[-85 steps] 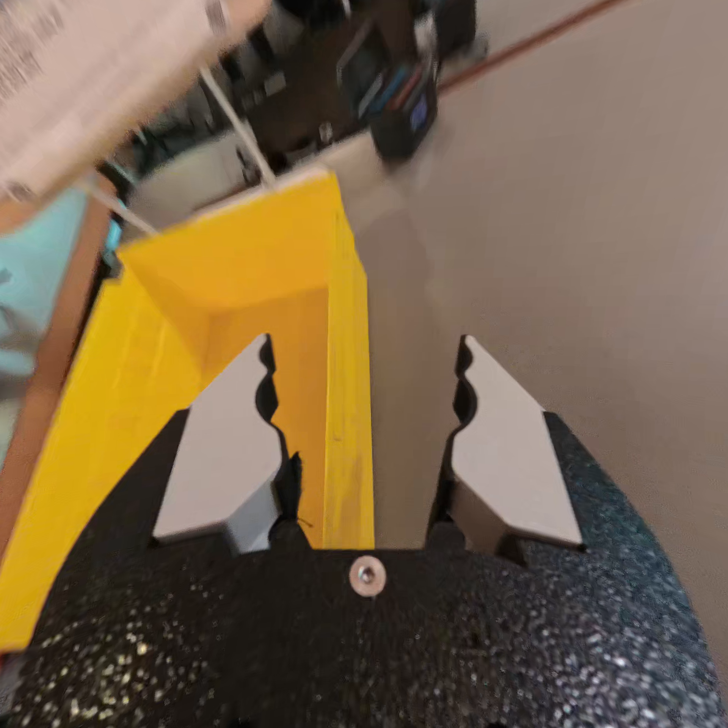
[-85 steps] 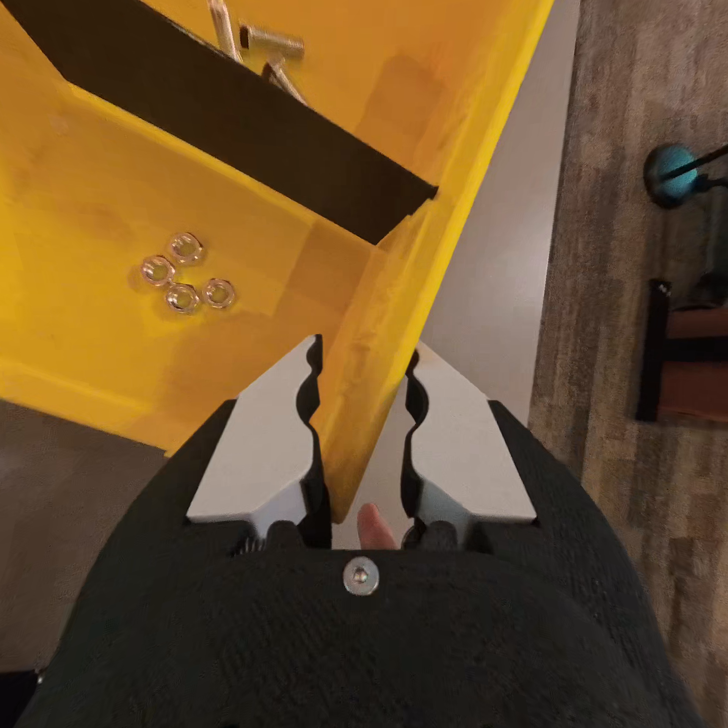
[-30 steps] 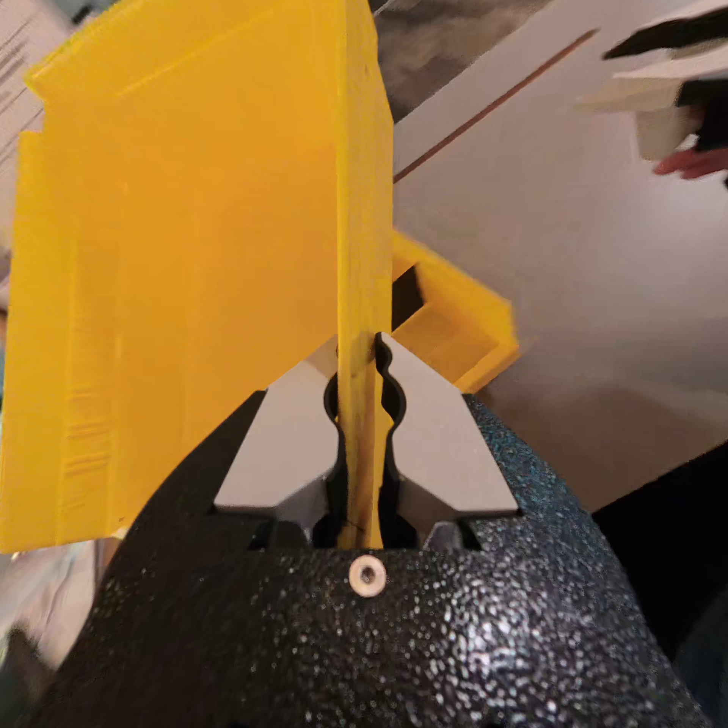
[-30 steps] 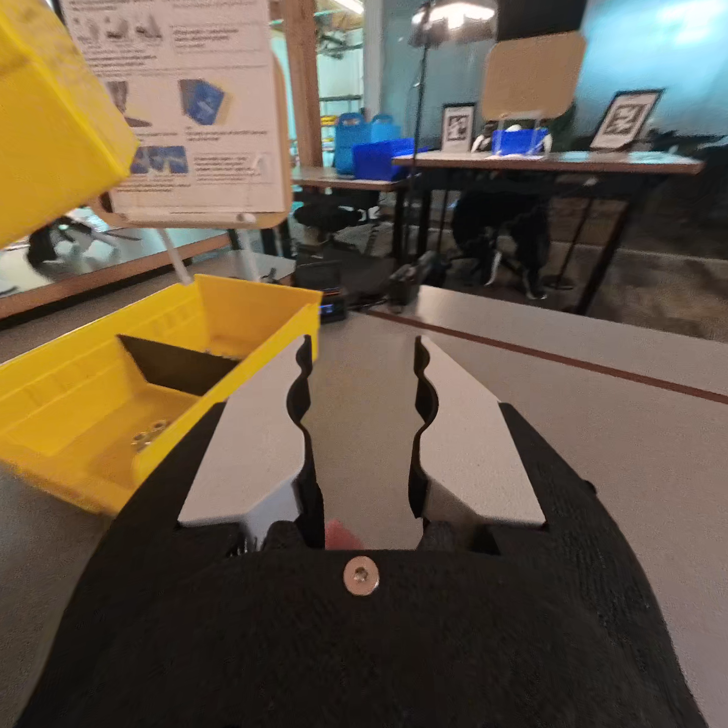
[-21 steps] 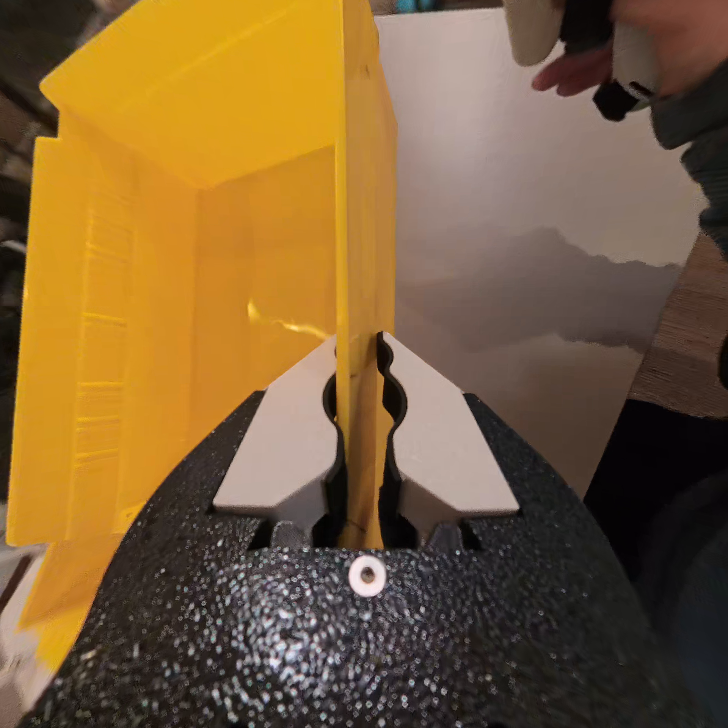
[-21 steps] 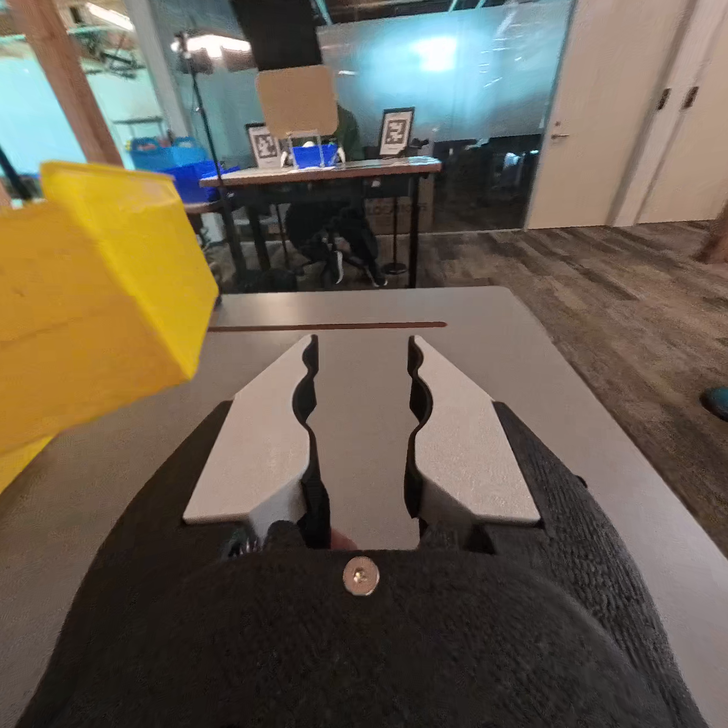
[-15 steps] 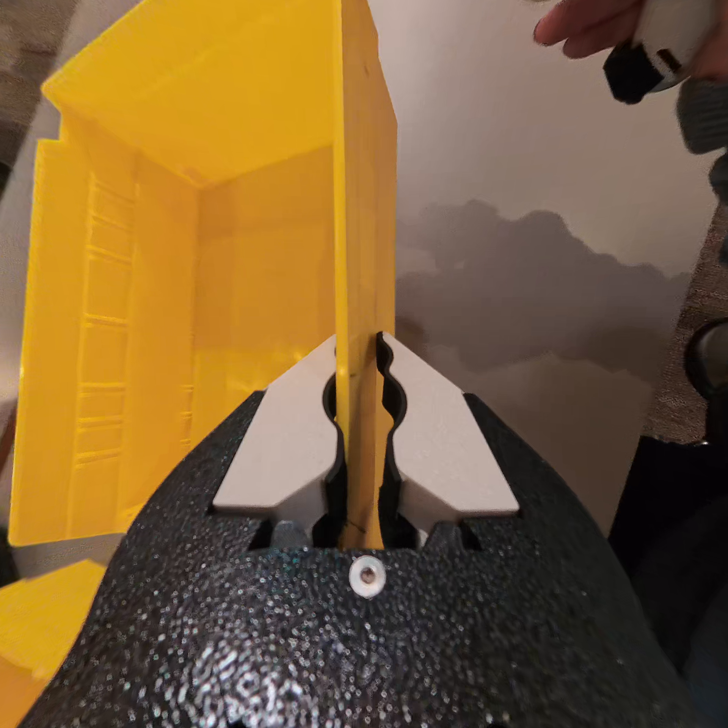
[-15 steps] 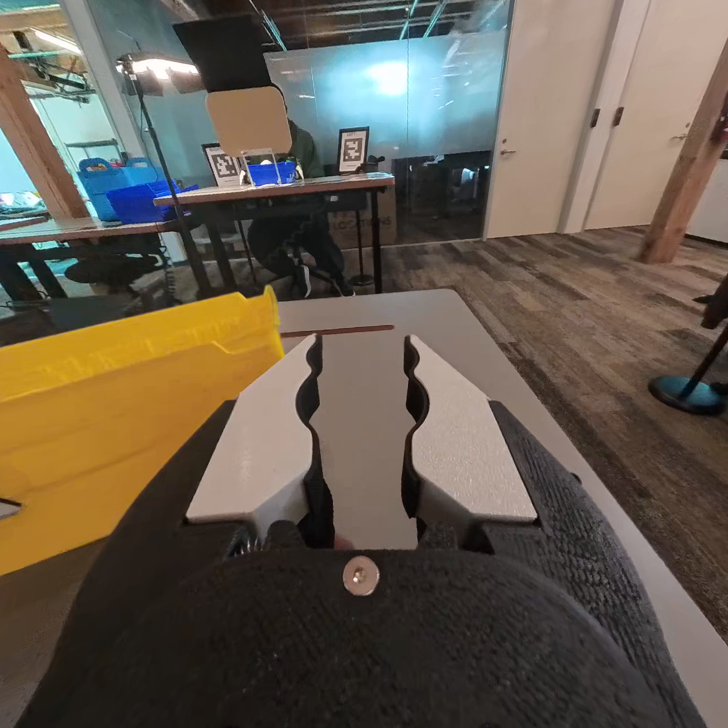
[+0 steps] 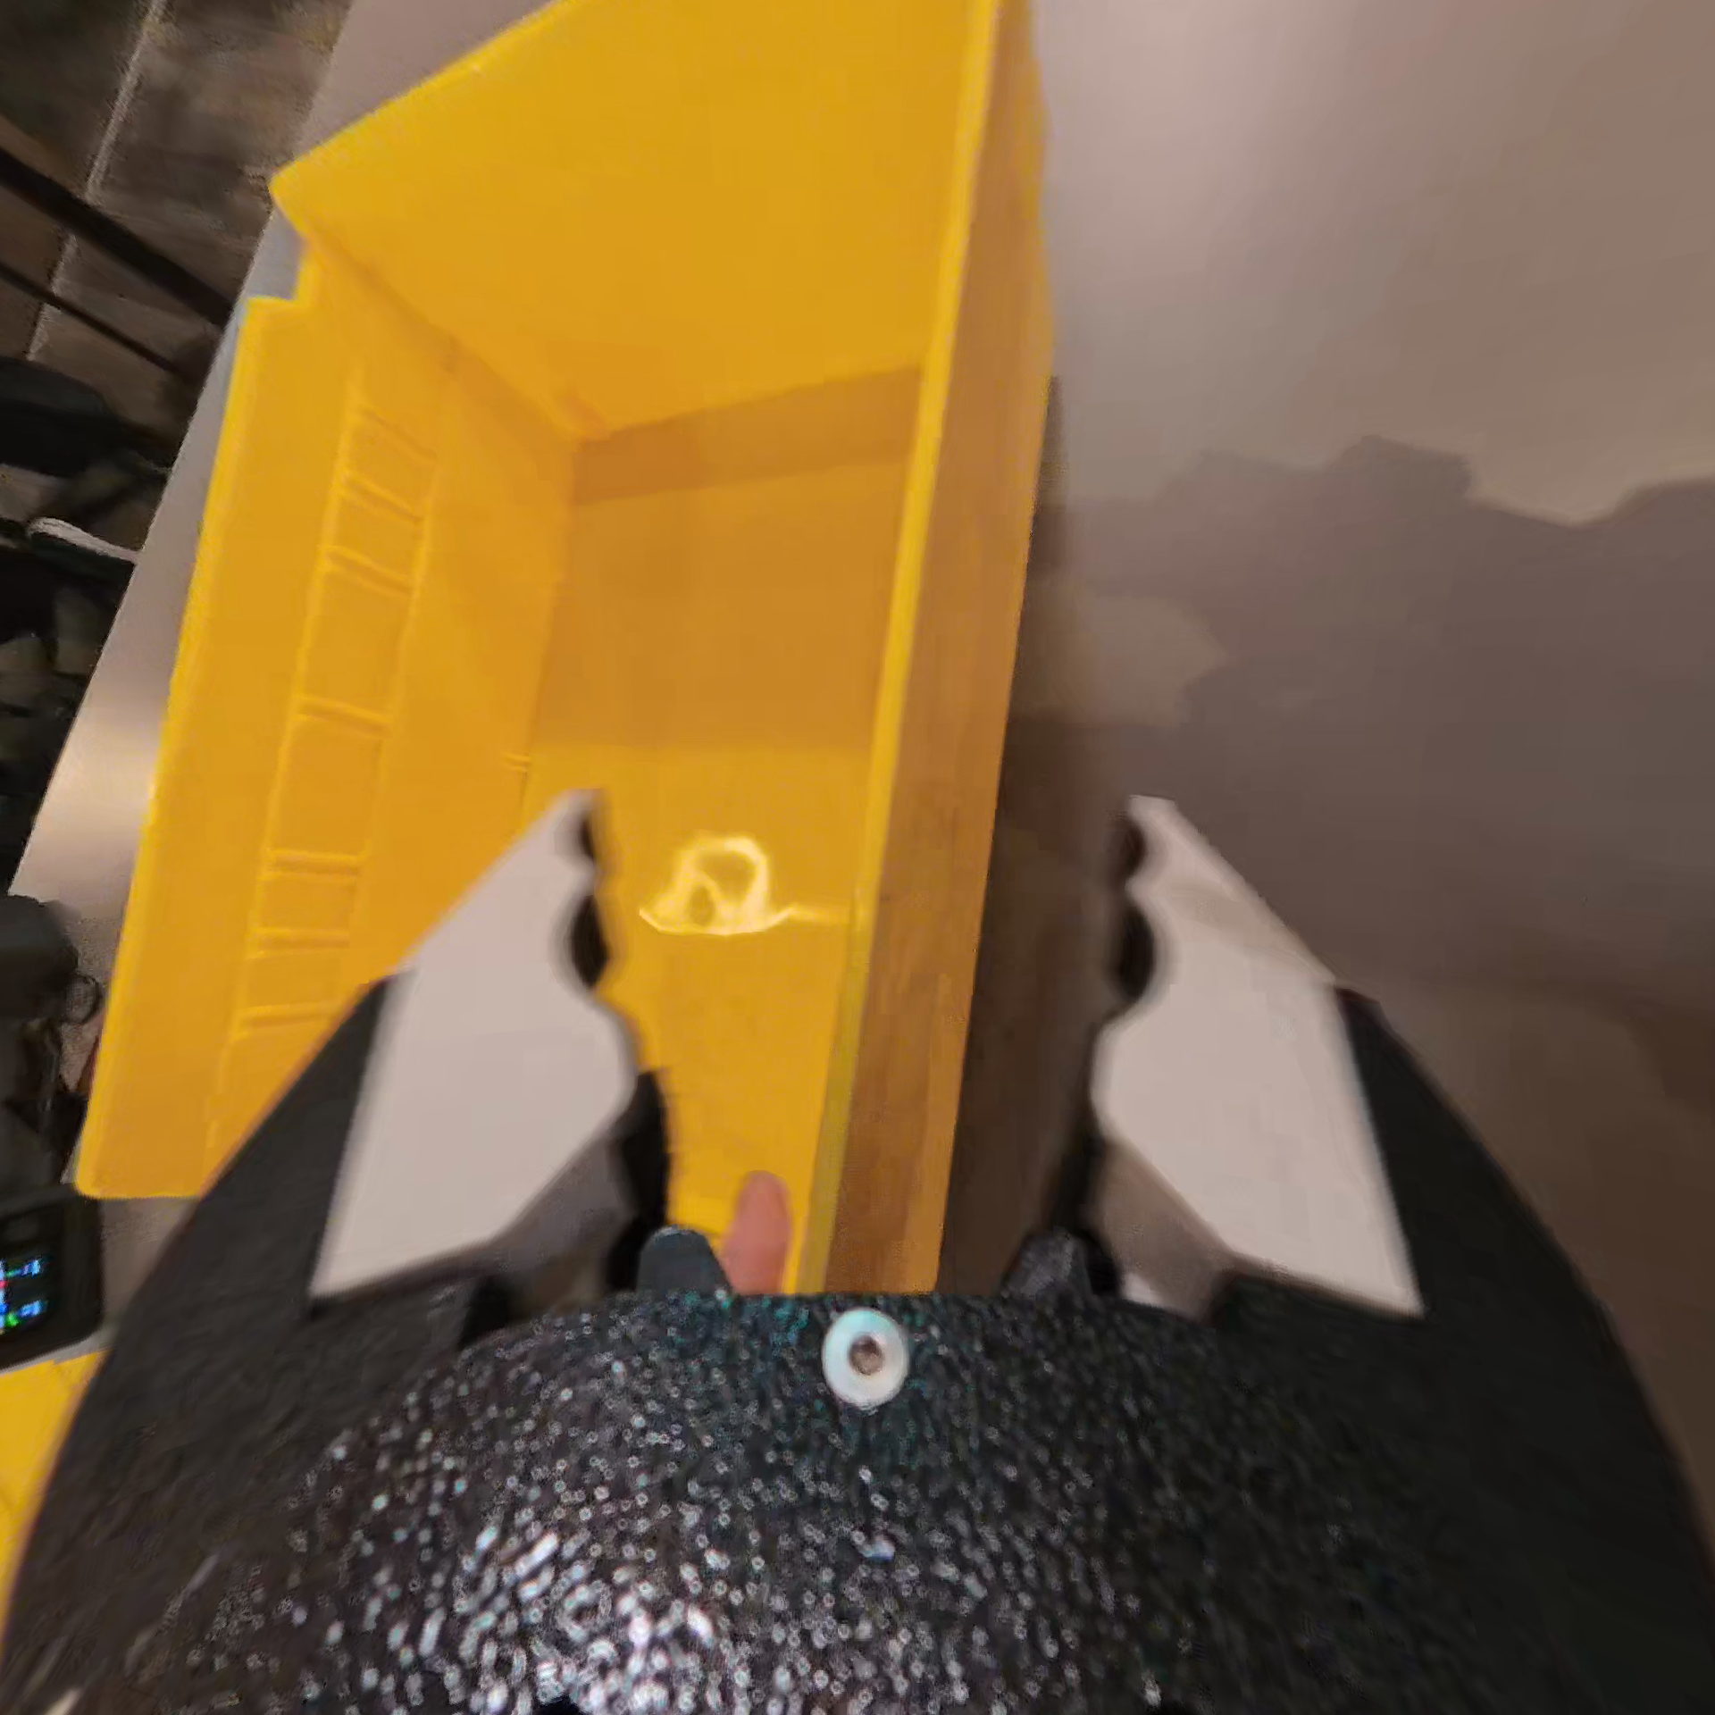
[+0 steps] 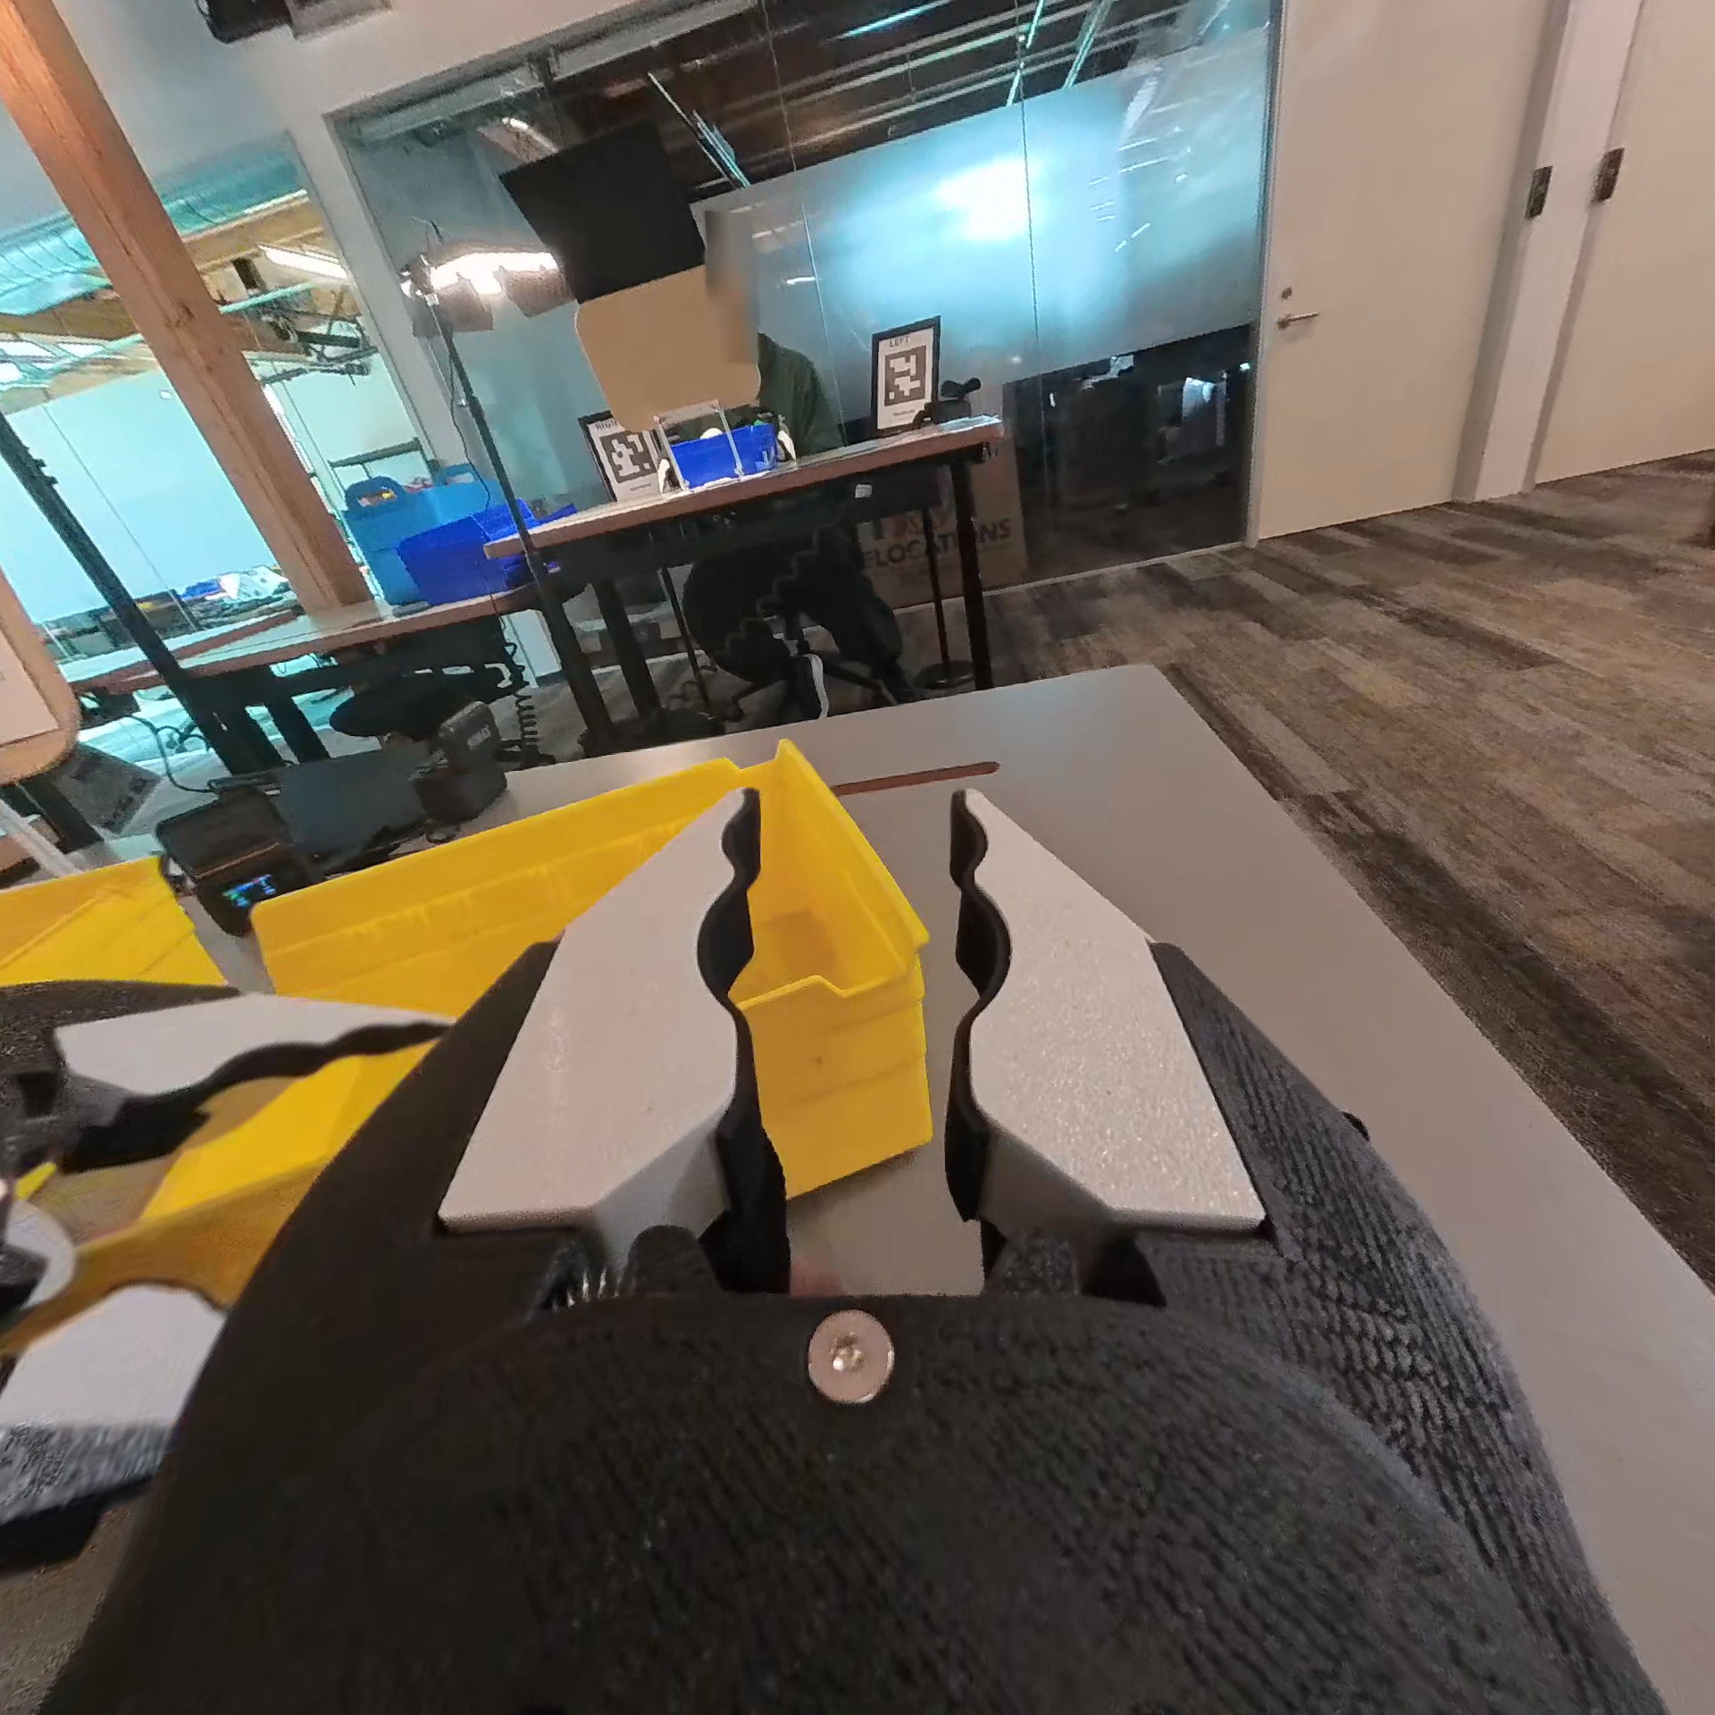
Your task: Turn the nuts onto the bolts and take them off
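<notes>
My left gripper gapes wide astride the yellow bin's wall, gripping nothing. My right gripper hovers half-open and empty above the grey table.

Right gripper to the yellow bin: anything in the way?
Nothing visible. The yellow bin lies straight ahead of the open right gripper on the table. The open left gripper straddles the bin's side wall, off that path.

Yellow bin on grey table, second yellow bin beside it, blue bins beyond
</notes>
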### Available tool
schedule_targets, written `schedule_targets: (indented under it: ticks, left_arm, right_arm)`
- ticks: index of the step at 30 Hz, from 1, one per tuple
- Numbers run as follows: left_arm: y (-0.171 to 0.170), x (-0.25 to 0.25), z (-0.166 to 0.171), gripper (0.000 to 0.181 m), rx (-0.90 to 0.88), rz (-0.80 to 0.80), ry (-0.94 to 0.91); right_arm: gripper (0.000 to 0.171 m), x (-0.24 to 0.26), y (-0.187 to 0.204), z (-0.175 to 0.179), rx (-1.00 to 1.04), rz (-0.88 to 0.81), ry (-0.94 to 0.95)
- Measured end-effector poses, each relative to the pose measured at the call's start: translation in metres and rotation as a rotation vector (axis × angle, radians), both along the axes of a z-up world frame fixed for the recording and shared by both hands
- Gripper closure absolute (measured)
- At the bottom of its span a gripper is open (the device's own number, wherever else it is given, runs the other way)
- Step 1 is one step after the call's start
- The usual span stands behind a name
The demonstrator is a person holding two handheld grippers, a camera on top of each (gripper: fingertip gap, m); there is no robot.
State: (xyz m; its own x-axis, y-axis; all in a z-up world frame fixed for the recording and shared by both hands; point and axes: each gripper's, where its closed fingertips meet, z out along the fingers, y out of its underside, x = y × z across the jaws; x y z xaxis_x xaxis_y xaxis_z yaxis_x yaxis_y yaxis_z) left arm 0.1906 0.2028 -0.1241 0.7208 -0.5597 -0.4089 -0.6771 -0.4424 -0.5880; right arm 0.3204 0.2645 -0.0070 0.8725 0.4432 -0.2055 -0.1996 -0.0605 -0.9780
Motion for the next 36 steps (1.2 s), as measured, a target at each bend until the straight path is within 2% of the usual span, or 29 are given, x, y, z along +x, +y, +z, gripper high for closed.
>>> schedule_targets:
  ticks: [1, 2, 4, 7, 10, 12, 15, 17, 19, 21, 23, 26, 30, 34, 36]
  left_arm:
    - [-0.001, -0.002, -0.003, 0.039, -0.003, -0.004, 0.010]
    - [-0.001, -0.006, -0.002, 0.025, 0.017, 0.009, 0.017]
    - [-0.001, -0.018, 0.017, 0.022, 0.131, 0.024, 0.014]
    - [-0.014, -0.037, 0.065, 0.023, 0.320, 0.026, -0.054]
    - [-0.042, -0.067, 0.099, 0.034, 0.390, 0.037, -0.115]
    - [-0.062, -0.106, 0.117, 0.043, 0.454, 0.100, -0.115]
    - [-0.095, -0.182, 0.130, 0.057, 0.538, 0.257, -0.130]
    - [-0.116, -0.239, 0.128, 0.058, 0.572, 0.394, -0.154]
    - [-0.133, -0.301, 0.116, 0.060, 0.571, 0.525, -0.101]
    - [-0.156, -0.364, 0.096, 0.059, 0.491, 0.684, -0.021]
    - [-0.176, -0.403, 0.080, 0.059, 0.419, 0.795, -0.049]
    - [-0.196, -0.430, 0.056, 0.062, 0.321, 0.890, -0.146]
    - [-0.201, -0.441, 0.029, 0.073, 0.233, 0.914, -0.252]
    - [-0.207, -0.456, 0.013, 0.088, 0.189, 0.976, -0.220]
    - [-0.212, -0.465, 0.010, 0.096, 0.195, 1.005, -0.182]
  right_arm:
    - [0.130, 0.001, -0.001, 0.000, -0.008, -0.010, -0.003]
    - [0.127, 0.001, -0.002, -0.001, -0.025, -0.014, -0.012]
    - [0.117, -0.006, -0.005, -0.001, -0.059, 0.009, -0.041]
    - [0.105, -0.026, -0.014, 0.004, -0.066, 0.067, -0.087]
    - [0.082, -0.052, -0.025, 0.005, -0.093, 0.126, -0.163]
    - [0.064, -0.064, -0.027, -0.002, -0.145, 0.128, -0.208]
    - [0.055, -0.082, -0.027, -0.012, -0.197, 0.114, -0.273]
    - [0.060, -0.093, -0.026, -0.015, -0.196, 0.091, -0.315]
    - [0.065, -0.107, -0.030, -0.014, -0.186, 0.077, -0.347]
    - [0.065, -0.121, -0.036, -0.028, -0.231, 0.100, -0.457]
    - [0.064, -0.124, -0.040, -0.051, -0.299, 0.121, -0.599]
    - [0.064, -0.131, -0.046, -0.081, -0.395, 0.193, -0.704]
    - [0.068, -0.136, -0.045, -0.083, -0.393, 0.199, -0.704]
    - [0.076, -0.129, -0.046, -0.085, -0.408, 0.191, -0.734]
    - [0.086, -0.117, -0.042, -0.086, -0.419, 0.155, -0.733]
